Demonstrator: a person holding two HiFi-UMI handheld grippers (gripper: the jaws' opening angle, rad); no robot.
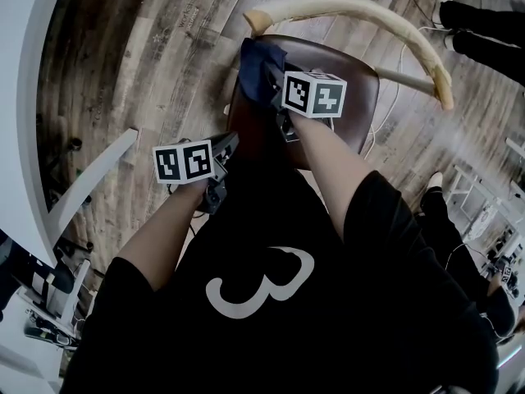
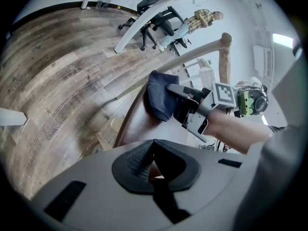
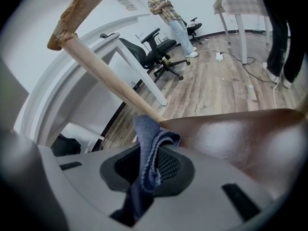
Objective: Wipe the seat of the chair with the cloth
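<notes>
The chair has a glossy brown seat (image 1: 344, 72) and a curved pale wooden backrest (image 1: 369, 15). My right gripper (image 1: 275, 82) is over the seat's far left part, shut on a dark blue cloth (image 1: 259, 62). In the right gripper view the cloth (image 3: 148, 150) hangs folded between the jaws, just above the seat (image 3: 240, 138), by a backrest post (image 3: 110, 81). My left gripper (image 1: 228, 144) hovers at the seat's near left edge, shut with nothing in it. The left gripper view shows the cloth (image 2: 160, 96) resting on the seat (image 2: 144, 124) under the right gripper (image 2: 175, 97).
Wood-plank floor surrounds the chair. A white curved desk (image 1: 25, 121) stands left, with black office chairs (image 3: 154, 49) beyond. A person in a plaid shirt (image 3: 168, 13) stands far off. A cable (image 3: 240, 61) and table legs (image 3: 240, 28) lie to the right; someone's legs (image 1: 484, 23) are nearby.
</notes>
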